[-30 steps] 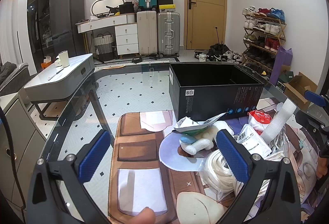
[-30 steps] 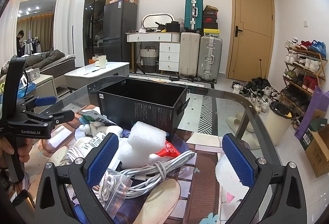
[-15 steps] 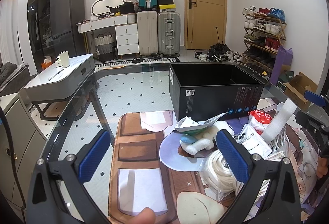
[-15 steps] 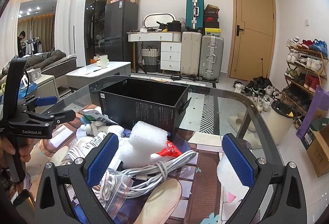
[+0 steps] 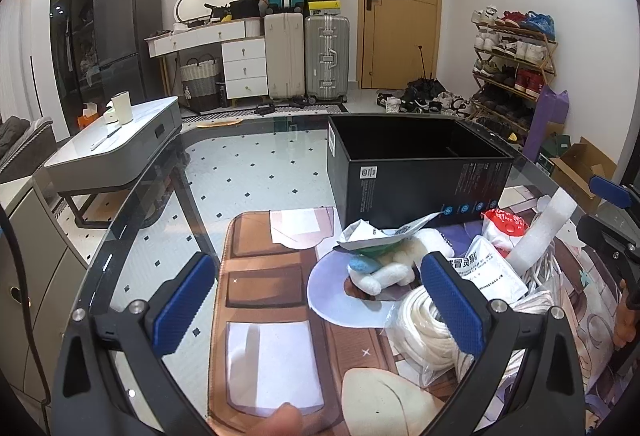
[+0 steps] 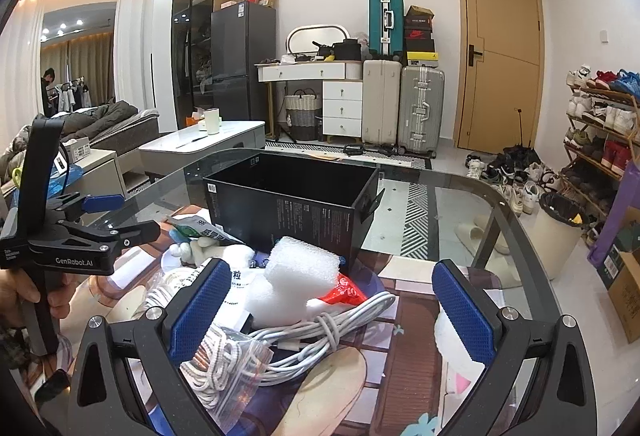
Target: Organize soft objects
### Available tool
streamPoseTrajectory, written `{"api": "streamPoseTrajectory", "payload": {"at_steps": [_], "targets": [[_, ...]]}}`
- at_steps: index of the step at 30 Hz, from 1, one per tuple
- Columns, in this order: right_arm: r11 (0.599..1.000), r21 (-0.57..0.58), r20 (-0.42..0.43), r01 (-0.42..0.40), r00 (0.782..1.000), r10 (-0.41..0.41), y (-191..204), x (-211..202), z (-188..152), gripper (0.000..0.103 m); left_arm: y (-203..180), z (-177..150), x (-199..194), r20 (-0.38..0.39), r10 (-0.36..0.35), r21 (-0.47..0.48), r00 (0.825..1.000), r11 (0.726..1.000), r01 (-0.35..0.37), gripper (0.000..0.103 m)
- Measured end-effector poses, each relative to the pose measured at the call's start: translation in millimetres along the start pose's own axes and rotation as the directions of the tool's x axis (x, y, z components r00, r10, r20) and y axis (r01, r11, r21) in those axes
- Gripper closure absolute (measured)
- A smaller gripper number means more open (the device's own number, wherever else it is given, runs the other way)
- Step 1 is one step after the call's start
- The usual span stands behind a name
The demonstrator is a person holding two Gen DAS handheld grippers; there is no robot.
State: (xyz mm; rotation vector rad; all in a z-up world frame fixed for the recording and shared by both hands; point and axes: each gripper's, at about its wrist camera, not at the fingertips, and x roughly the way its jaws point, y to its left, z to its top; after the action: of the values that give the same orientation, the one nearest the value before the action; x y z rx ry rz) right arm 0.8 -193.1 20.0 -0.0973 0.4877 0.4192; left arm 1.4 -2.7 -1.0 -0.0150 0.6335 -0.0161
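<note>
Nothing has shifted. Both hand-held grippers gape, empty. Right hand-held gripper [image 6: 332, 310] is probably nearest: foam block [image 6: 301, 270] dead ahead, upper centre.

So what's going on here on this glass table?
A person holds two blue-padded grippers, left gripper and right gripper, both open and empty, over a clutter pile on the glass table. The white foam block, white plush toy and bundled white cable lie beside the open black box, which looks empty.

One black box [image 6: 296, 212], one foam block [image 6: 304, 268], one plush toy [image 5: 384, 268] and two cable bundles [image 6: 320, 336] were counted.
</note>
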Motion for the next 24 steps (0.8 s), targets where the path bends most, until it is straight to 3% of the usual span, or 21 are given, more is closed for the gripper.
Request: {"api": "streamPoseTrajectory", "payload": {"at_steps": [8, 16, 24], "targets": [[0.998, 0.057, -0.029, -0.035, 0.999, 0.037, 8, 2, 11, 0.001, -2, 6, 4, -0.071, -0.045, -0.001, 0.996, 0.999, 0.045, 0.0], [0.994, 0.062, -0.105, -0.089, 0.99, 0.095, 17, 17, 17, 0.017, 1, 21, 12, -0.118, -0.068, -0.013, 0.991, 0.998, 0.067, 0.0], [0.989, 0.051, -0.147, -0.14, 0.978, 0.146, 19, 32, 13, 0.027, -10, 32, 25, -0.164, -0.108, 0.064, 0.981, 0.991, 0.12, 0.0]]}}
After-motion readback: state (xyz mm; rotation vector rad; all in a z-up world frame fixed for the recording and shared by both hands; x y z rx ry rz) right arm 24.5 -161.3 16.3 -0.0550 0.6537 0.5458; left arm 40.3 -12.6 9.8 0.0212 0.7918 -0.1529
